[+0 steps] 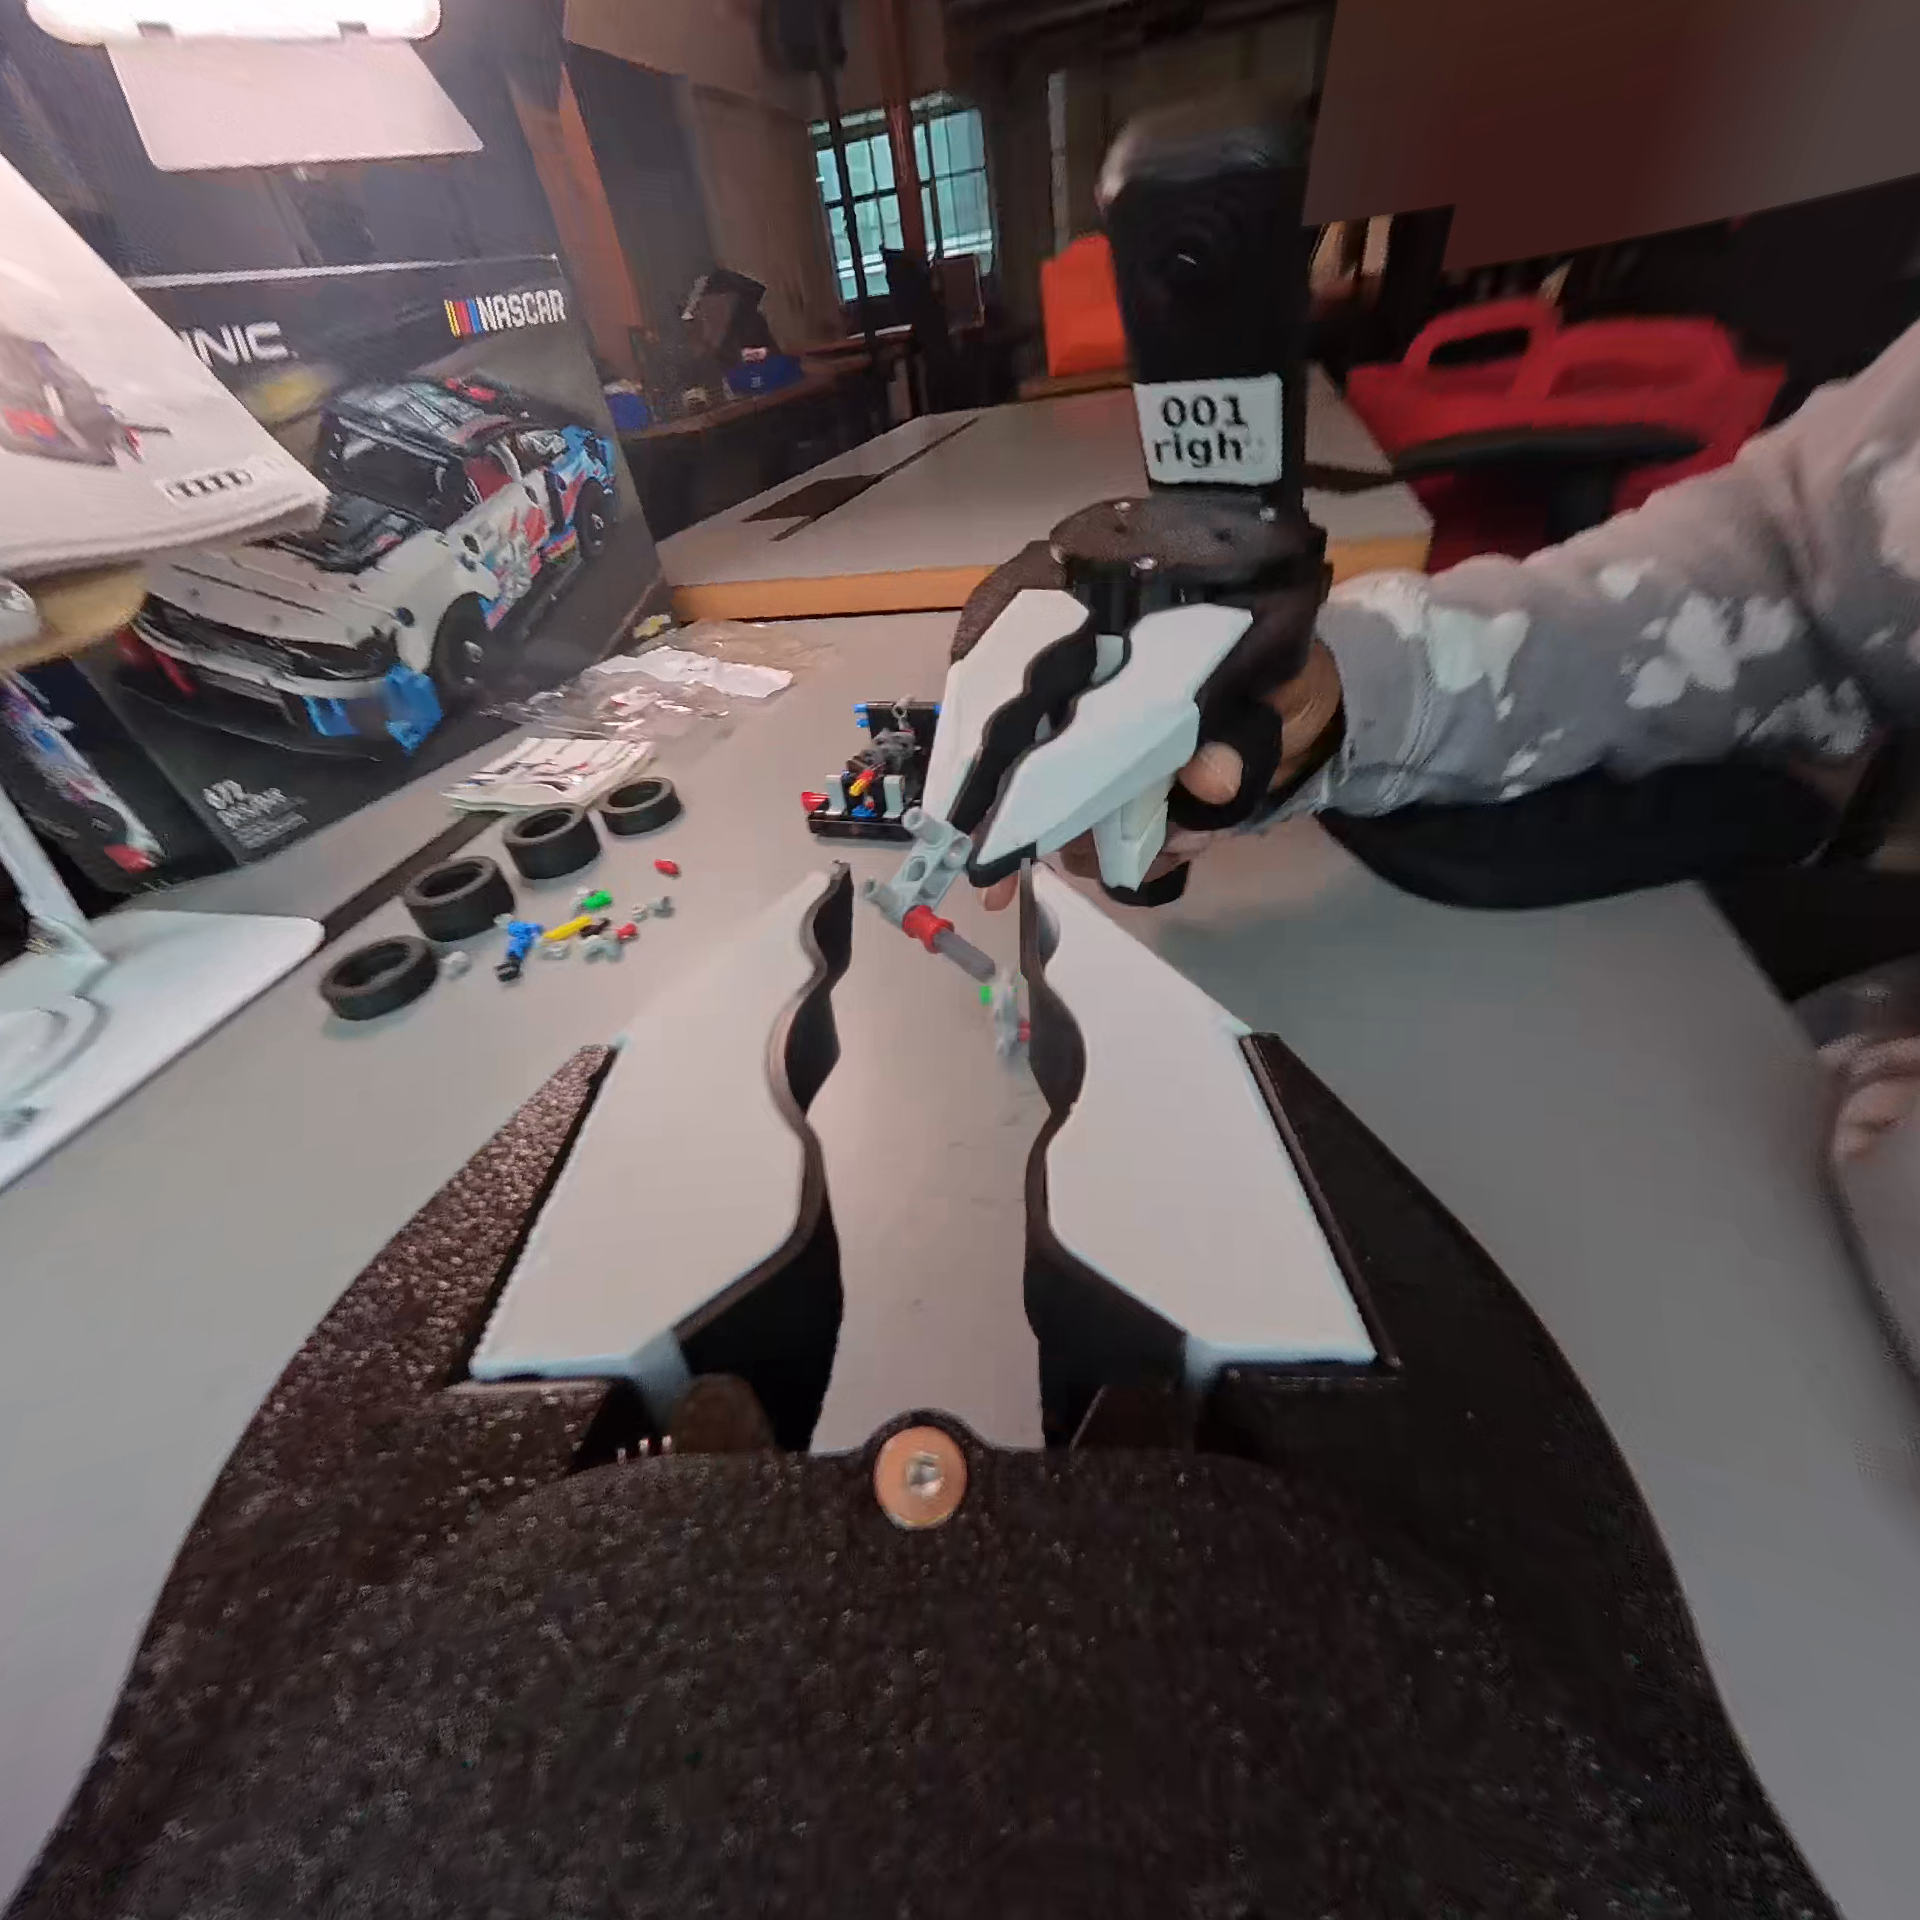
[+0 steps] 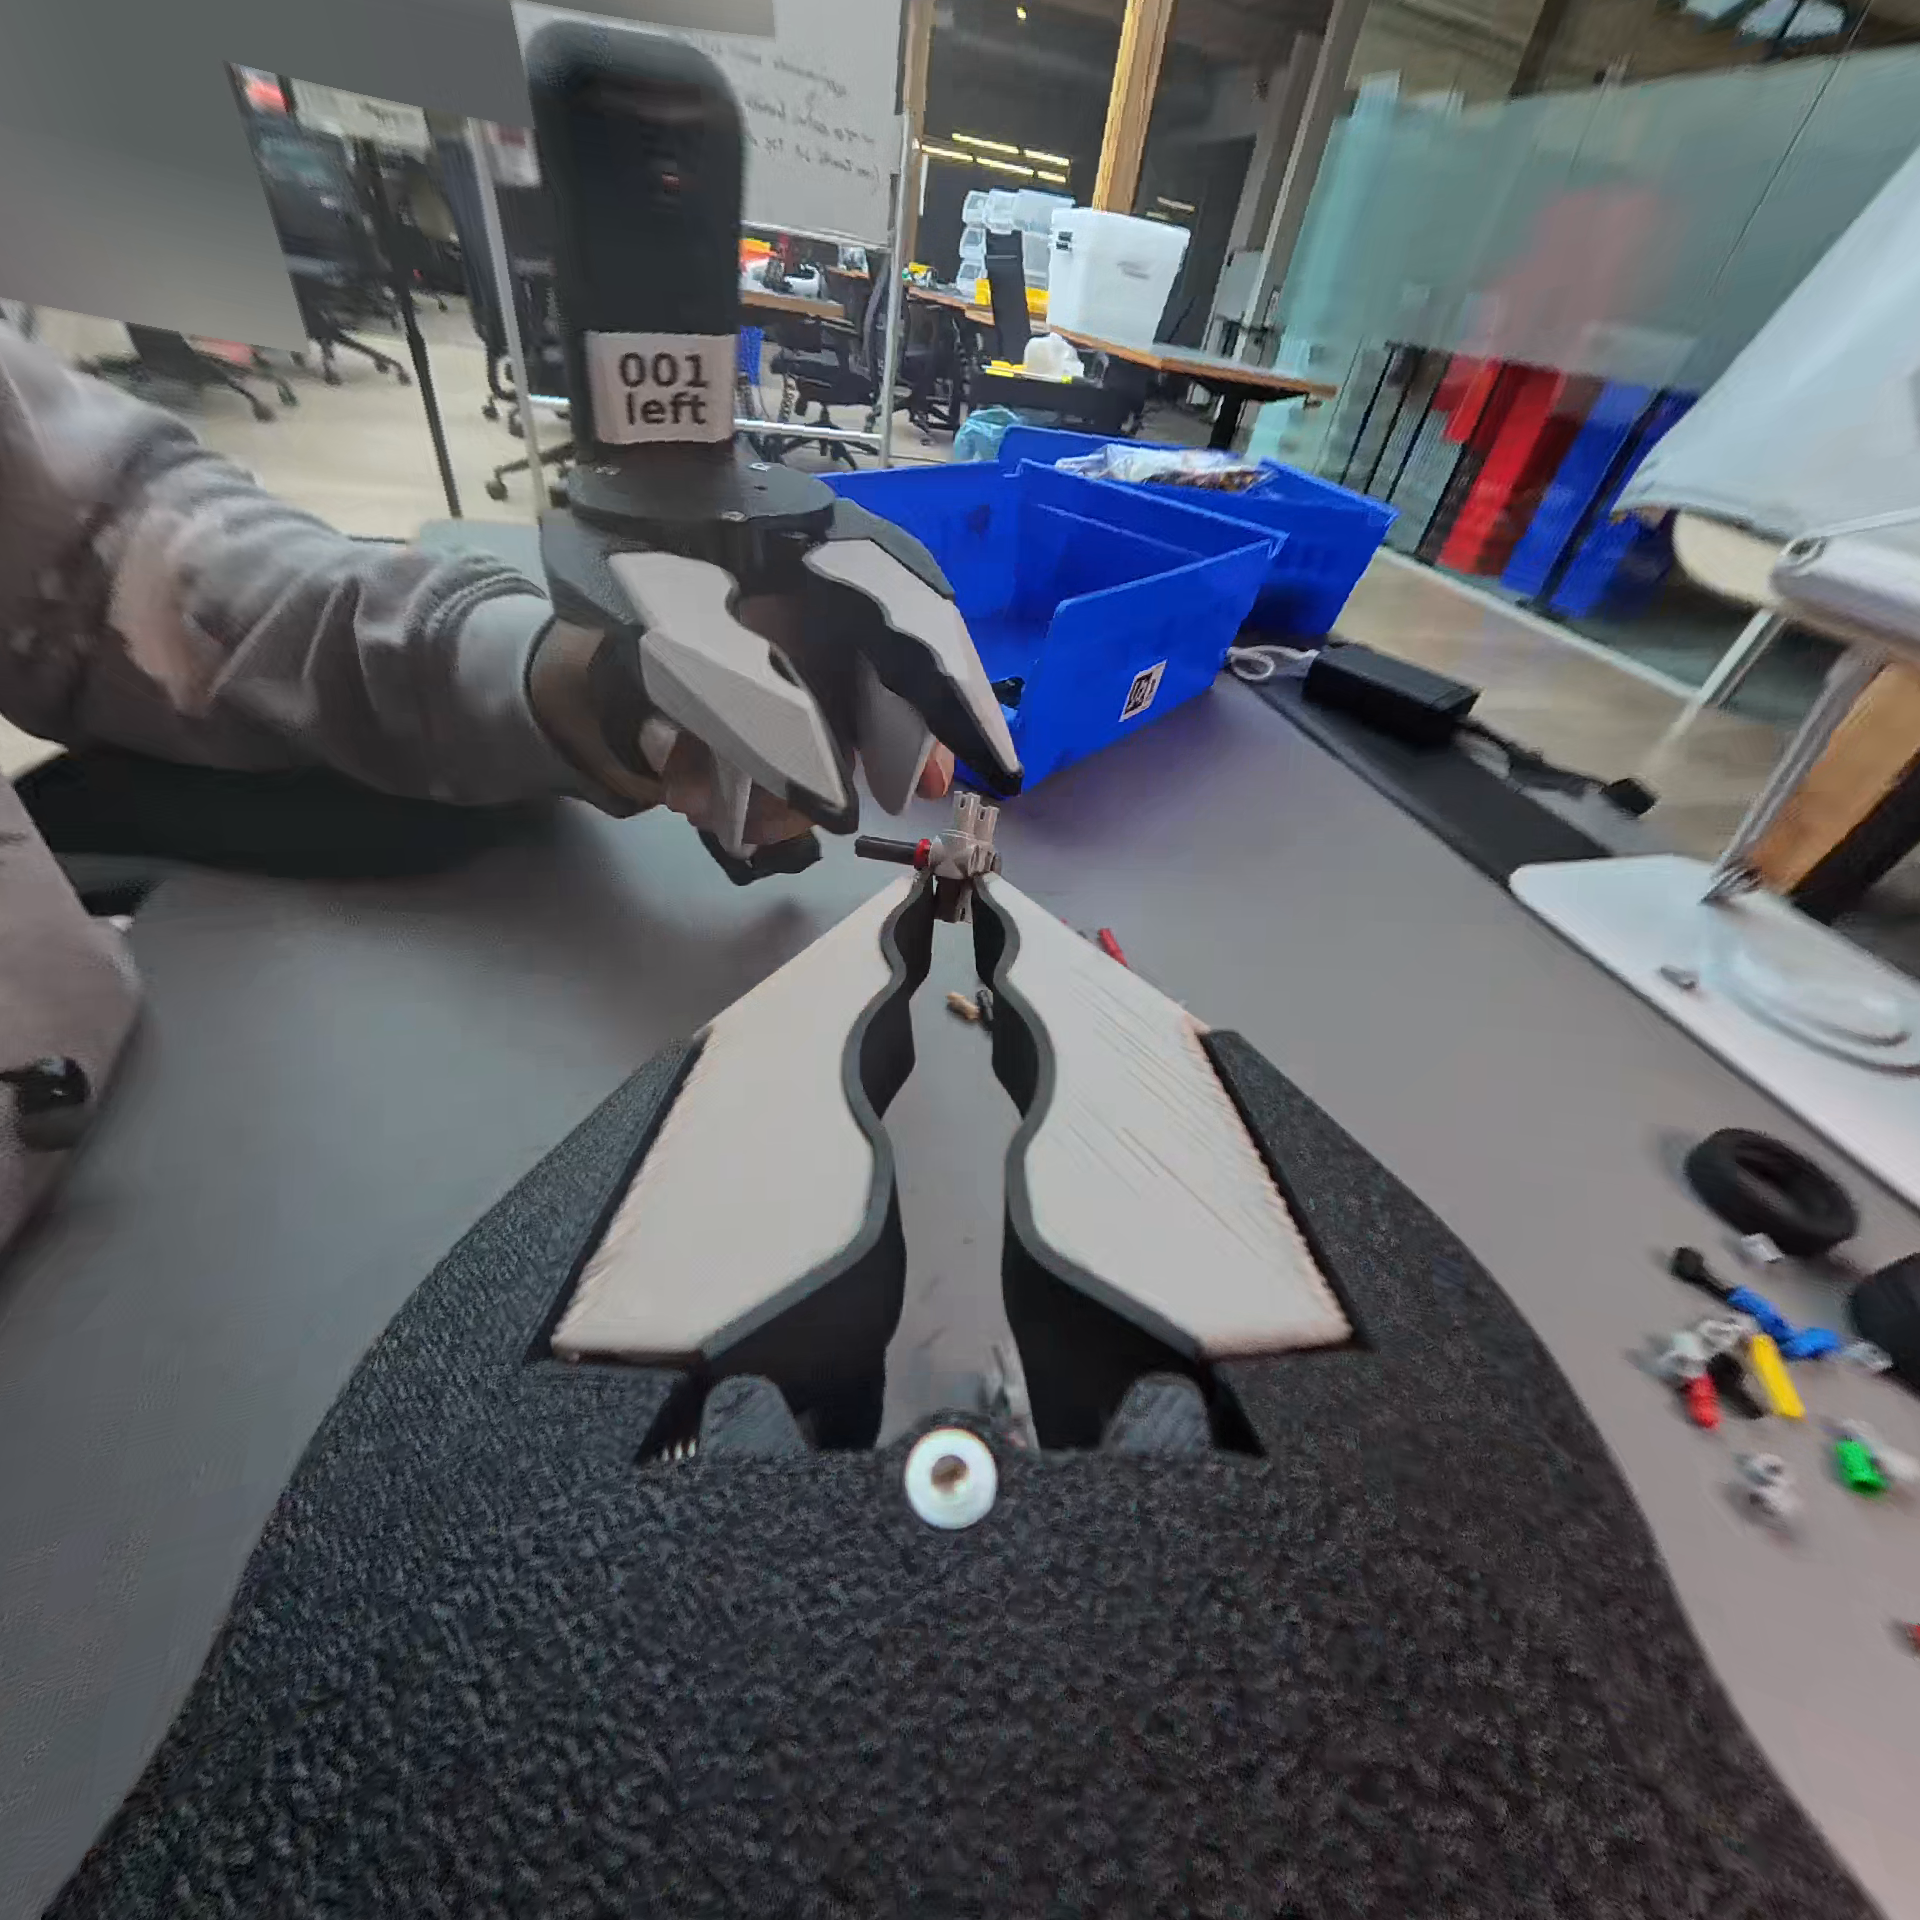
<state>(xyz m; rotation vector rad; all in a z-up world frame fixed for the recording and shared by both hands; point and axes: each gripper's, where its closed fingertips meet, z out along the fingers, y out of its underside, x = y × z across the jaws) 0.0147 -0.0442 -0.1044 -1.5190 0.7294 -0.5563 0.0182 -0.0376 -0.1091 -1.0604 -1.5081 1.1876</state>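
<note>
My right gripper [image 2: 956, 896] is shut on a small grey connector piece [image 2: 964, 844] that carries a red bush and a dark axle pointing sideways. It holds the piece a little above the grey table [image 2: 416, 1039]. In the left wrist view the right gripper [image 1: 971, 857] comes in from the upper right with the same piece [image 1: 925, 883]. Its axle [image 1: 966, 951] points down between my left fingers. My left gripper [image 1: 935, 885] is open and empty, its tips on either side of the axle. In the right wrist view the left gripper [image 2: 920, 800] hangs open just above the piece.
Several black tyres [image 1: 457, 899] and small coloured loose parts [image 1: 582, 930] lie left of centre. A partly built black frame [image 1: 873, 779] stands behind. A car-picture box [image 1: 395, 582], a paper sheet [image 1: 551, 774] and a white stand base [image 1: 125, 997] are at left. Blue bins [image 2: 1122, 603] stand behind. Both grippers' tips are close together, under 4 cm apart.
</note>
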